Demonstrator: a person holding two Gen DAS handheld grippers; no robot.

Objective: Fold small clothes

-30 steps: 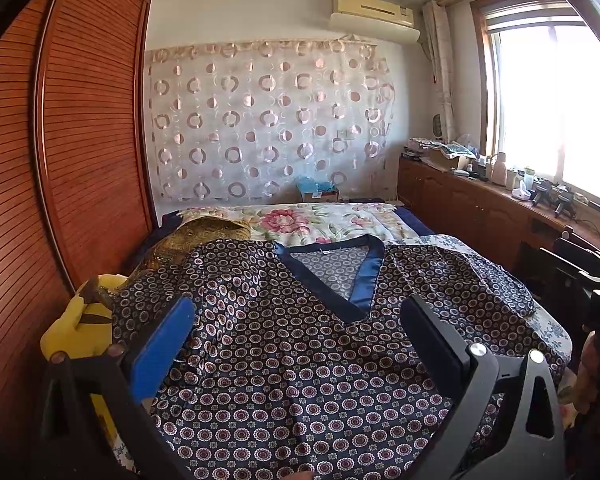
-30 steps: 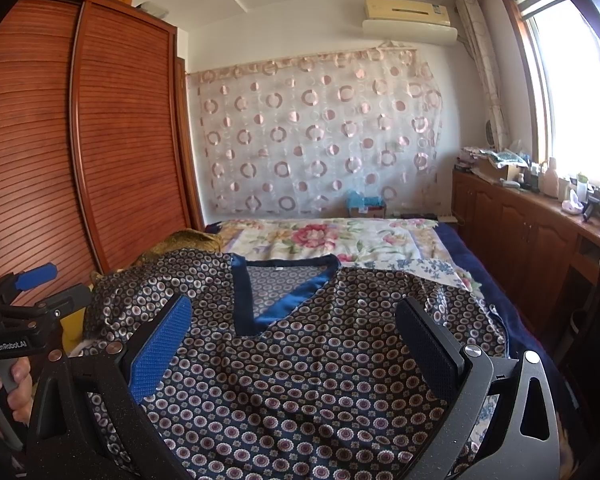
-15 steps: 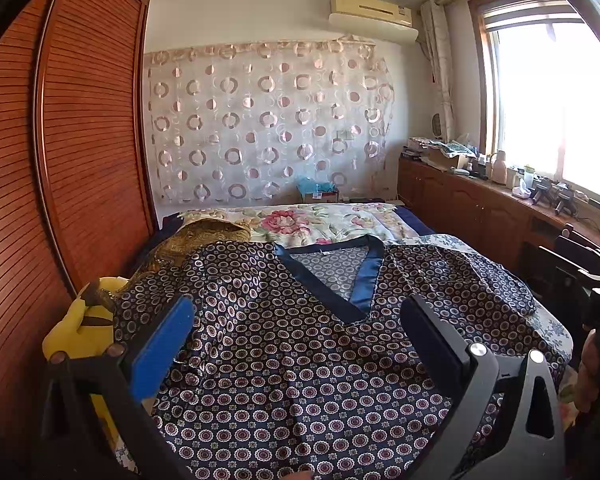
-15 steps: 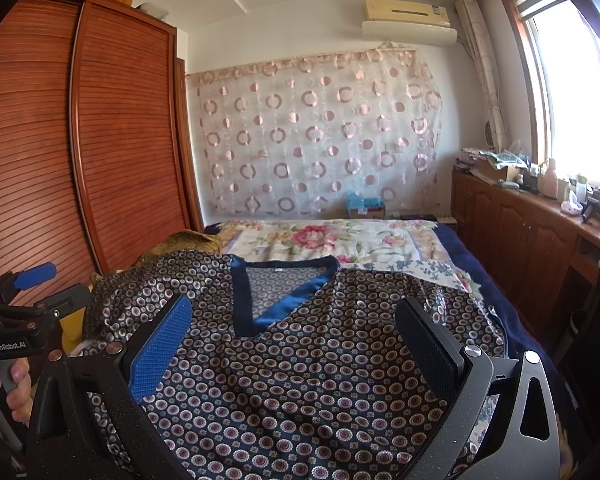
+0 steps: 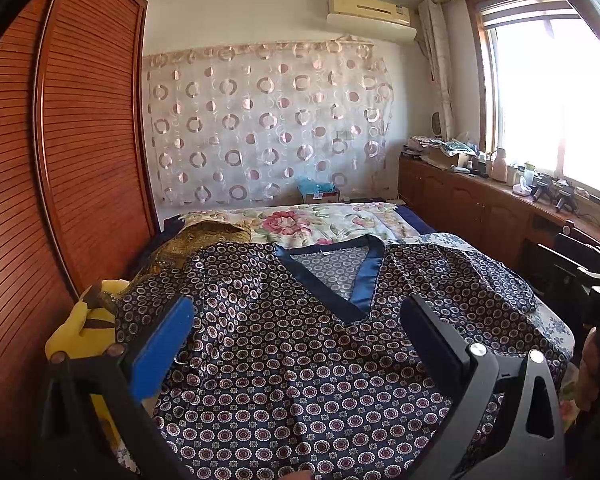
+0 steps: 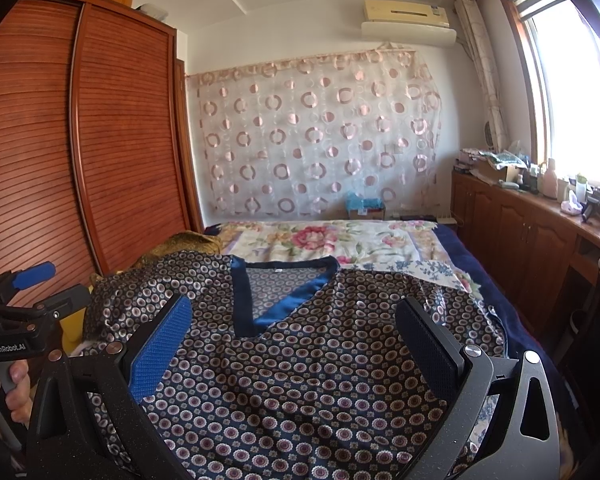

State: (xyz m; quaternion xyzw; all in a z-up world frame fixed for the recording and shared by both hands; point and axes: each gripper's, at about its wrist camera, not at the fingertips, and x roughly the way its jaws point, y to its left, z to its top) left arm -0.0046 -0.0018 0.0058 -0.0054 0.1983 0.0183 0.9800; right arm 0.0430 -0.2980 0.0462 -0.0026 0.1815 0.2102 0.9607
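Hovering with fingers spread wide and pinching nothing, the left gripper [image 5: 296, 344] and right gripper [image 6: 296, 340] frame the patterned top [image 5: 320, 360] laid flat just beneath and ahead, presumably for folding, its blue V-neck [image 6: 276, 304] toward the floral bedspread [image 6: 332, 240] beyond.

Patterned top [image 5: 300, 360] spread flat over near end of bed [image 6: 476, 276]; open air above it. Far end of bed bare floral sheet, free. Left edge crowded: wooden wardrobe [image 5: 80, 140] close alongside, yellow object [image 5: 76, 332] and gold cloth [image 5: 204, 236] wedged there. Right edge: narrow aisle, then wooden cabinets [image 6: 520, 232] with cluttered counter.
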